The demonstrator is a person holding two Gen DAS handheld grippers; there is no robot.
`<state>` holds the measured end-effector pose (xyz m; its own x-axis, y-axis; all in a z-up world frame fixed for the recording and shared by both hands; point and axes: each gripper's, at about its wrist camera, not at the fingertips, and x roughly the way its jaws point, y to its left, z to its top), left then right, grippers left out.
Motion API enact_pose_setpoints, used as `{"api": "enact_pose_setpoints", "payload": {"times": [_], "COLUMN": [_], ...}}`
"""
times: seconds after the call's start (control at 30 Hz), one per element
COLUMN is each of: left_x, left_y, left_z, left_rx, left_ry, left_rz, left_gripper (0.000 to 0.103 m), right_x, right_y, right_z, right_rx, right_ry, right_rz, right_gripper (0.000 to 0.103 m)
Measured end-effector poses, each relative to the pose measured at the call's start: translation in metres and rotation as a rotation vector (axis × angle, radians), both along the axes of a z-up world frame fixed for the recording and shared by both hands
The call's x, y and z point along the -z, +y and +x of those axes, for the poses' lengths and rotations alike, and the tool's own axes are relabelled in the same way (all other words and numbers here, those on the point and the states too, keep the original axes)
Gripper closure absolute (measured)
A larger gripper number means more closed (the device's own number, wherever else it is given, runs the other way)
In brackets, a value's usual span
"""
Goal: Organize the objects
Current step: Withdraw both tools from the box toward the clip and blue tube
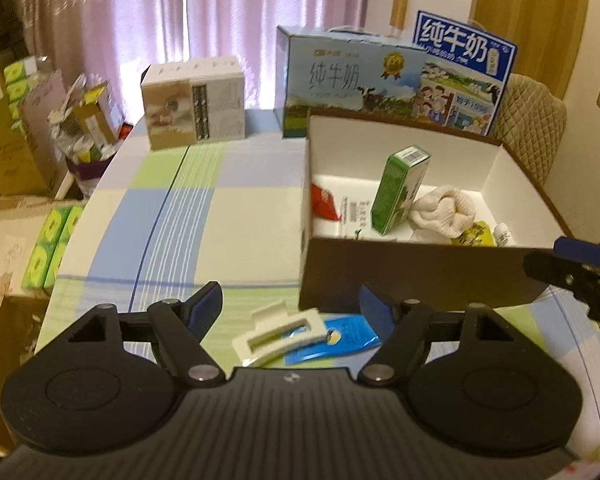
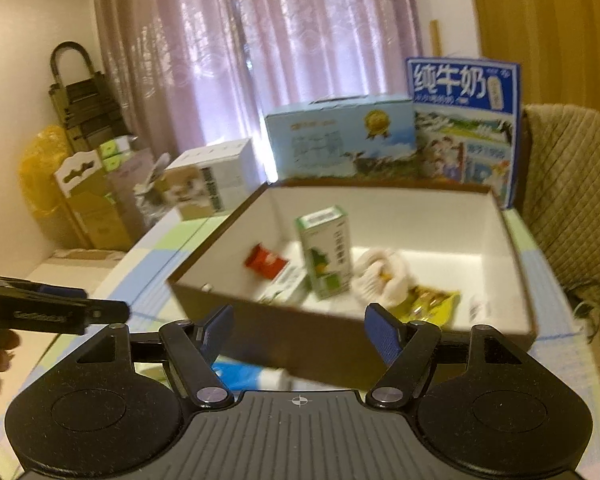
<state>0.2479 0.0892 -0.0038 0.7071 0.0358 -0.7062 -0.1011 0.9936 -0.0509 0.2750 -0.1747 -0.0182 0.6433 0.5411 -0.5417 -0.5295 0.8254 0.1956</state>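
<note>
I see the right gripper (image 2: pixel 299 330) with jaws spread wide, nothing between them, hovering at the near wall of the brown box (image 2: pixel 260 332). Inside it: green carton (image 2: pixel 326 254) upright, red packet (image 2: pixel 265 261) at its 9 o'clock, white cloth (image 2: pixel 382 276) and yellow packet (image 2: pixel 430 304) toward 4 o'clock. Left gripper (image 2: pixel 80 312) pokes in at 9 o'clock. Blue packet (image 2: pixel 236 374) lies on the table under the box edge.

A table covered by a blue, green and white checked cloth (image 1: pixel 204 216) carries an open brown cardboard box with white lining (image 1: pixel 412 272), a white plastic clip (image 1: pixel 280 330), a flat blue sachet (image 1: pixel 336 338), a white-and-tan printed carton (image 1: pixel 194 104) and two blue milk cases (image 1: pixel 352 80).
</note>
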Motion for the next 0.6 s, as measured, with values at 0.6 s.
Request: {"api": "enact_pose_setpoints", "payload": {"times": [0.6], "left_x": [0.069], "left_y": [0.024], "left_z": [0.013], "left_rx": [0.04], "left_ry": [0.158], "left_rz": [0.013], "left_gripper": [0.03], "right_x": [0.071], "right_y": [0.013], "right_z": [0.012], "right_rx": [-0.053], "right_ry": [0.158], "right_rz": [-0.024], "right_gripper": [0.034]}}
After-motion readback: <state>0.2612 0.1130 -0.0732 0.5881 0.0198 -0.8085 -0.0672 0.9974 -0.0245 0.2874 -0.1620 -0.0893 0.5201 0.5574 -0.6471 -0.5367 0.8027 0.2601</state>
